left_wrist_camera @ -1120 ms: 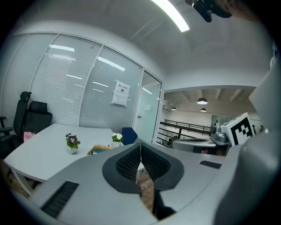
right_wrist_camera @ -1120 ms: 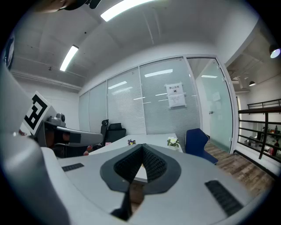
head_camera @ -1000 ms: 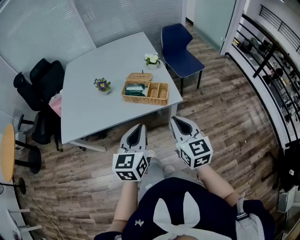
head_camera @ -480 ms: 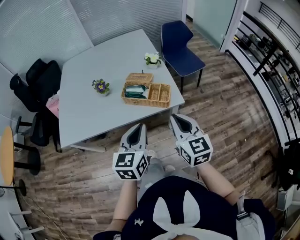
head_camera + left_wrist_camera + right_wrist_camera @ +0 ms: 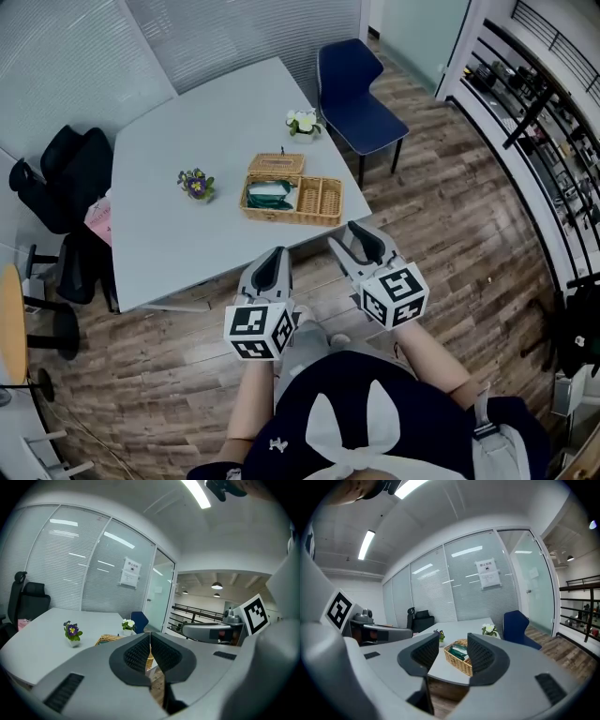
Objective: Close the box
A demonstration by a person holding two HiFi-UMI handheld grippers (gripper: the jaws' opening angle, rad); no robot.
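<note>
A wicker box (image 5: 292,198) stands near the front right corner of the grey table (image 5: 178,159), its lid (image 5: 276,164) flipped back behind it and a green item (image 5: 269,190) inside. The right gripper view shows the wicker box (image 5: 459,658) between and beyond the jaws. Both grippers hang in front of the table, short of its edge. My left gripper (image 5: 273,265) is shut with nothing in it. On my right gripper (image 5: 353,243) the jaws are opening, and nothing is between them.
A purple flower pot (image 5: 195,184) and a white flower pot (image 5: 301,121) sit on the table. A blue chair (image 5: 356,101) stands at the far right corner, black office chairs (image 5: 56,183) at the left. Railings and shelving (image 5: 544,112) run along the right over wooden floor.
My right gripper's jaws have parted from shut. The view has shifted so the table and box sit a little closer to both grippers.
</note>
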